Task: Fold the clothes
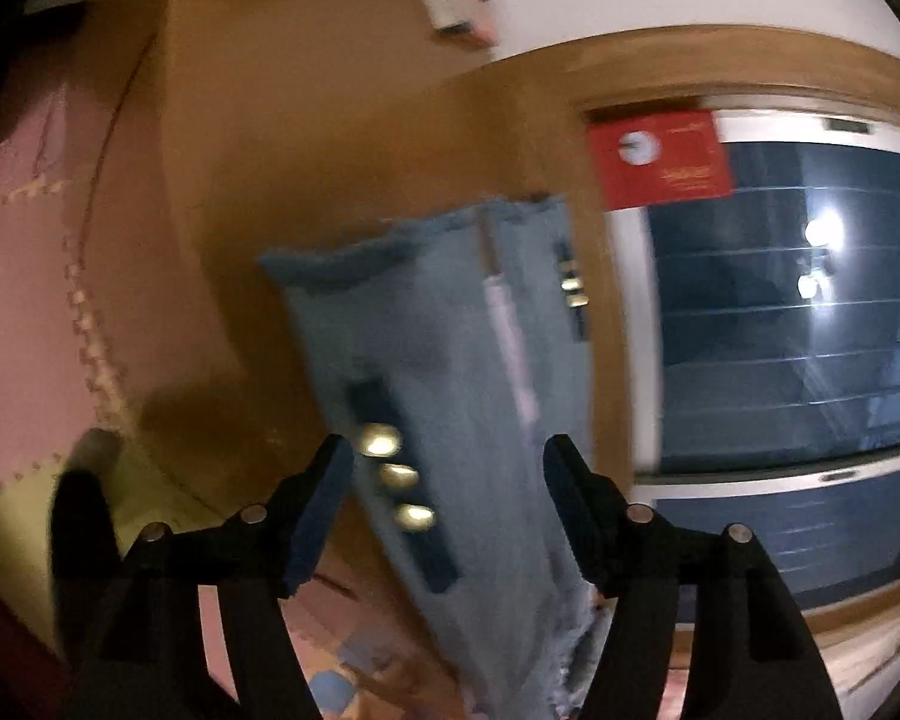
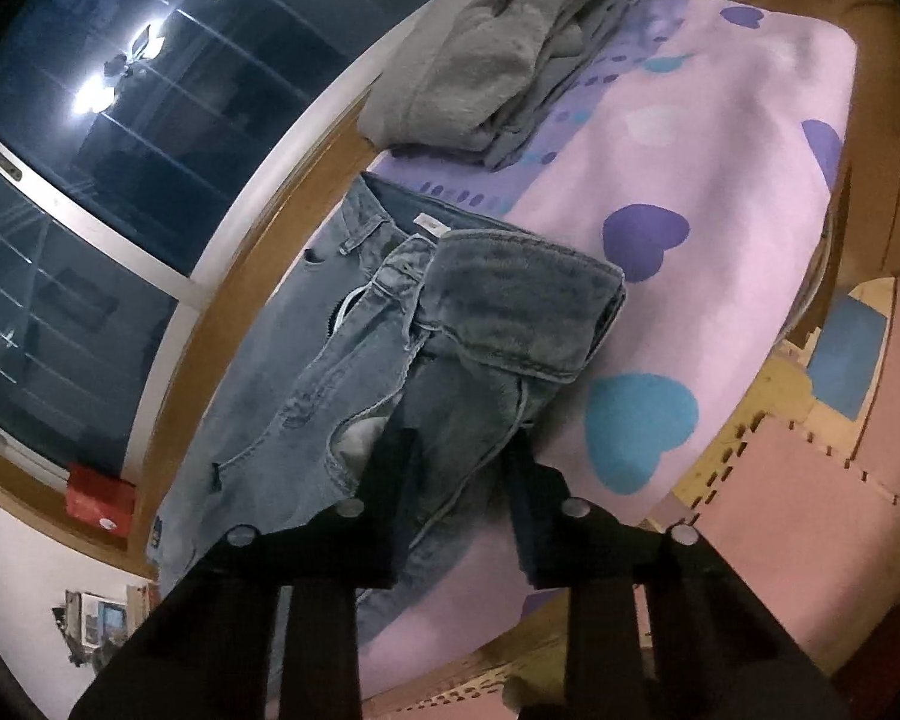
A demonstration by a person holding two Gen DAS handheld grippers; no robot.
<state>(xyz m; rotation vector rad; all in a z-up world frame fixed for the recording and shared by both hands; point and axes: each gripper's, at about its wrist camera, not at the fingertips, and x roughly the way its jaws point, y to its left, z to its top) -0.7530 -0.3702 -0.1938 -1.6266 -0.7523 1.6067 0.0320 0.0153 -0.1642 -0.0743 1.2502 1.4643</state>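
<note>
1. The jeans [image 2: 354, 372] lie on a pink sheet [image 2: 720, 192] printed with hearts, waistband toward the window [image 2: 120, 138], one leg folded back over the top so its hem edge faces the open sheet
2. The right tongs [image 2: 459, 456] straddle a fold of denim at the near edge of the jeans; whether the pads actually pinch it cannot be told
3. The left tongs [image 1: 447, 474] stand spread with nothing pressed between them; blurred blue denim [image 1: 450, 360] hangs or lies just beyond their tips
4. A folded grey garment [image 2: 480, 60] sits apart from the jeans, near the far edge by the window
5. Right of the jeans the sheet lies bare to its edge, then foam floor mats [image 2: 810, 480]
6. A red box [image 2: 99, 501] rests on the wooden window ledge
</note>
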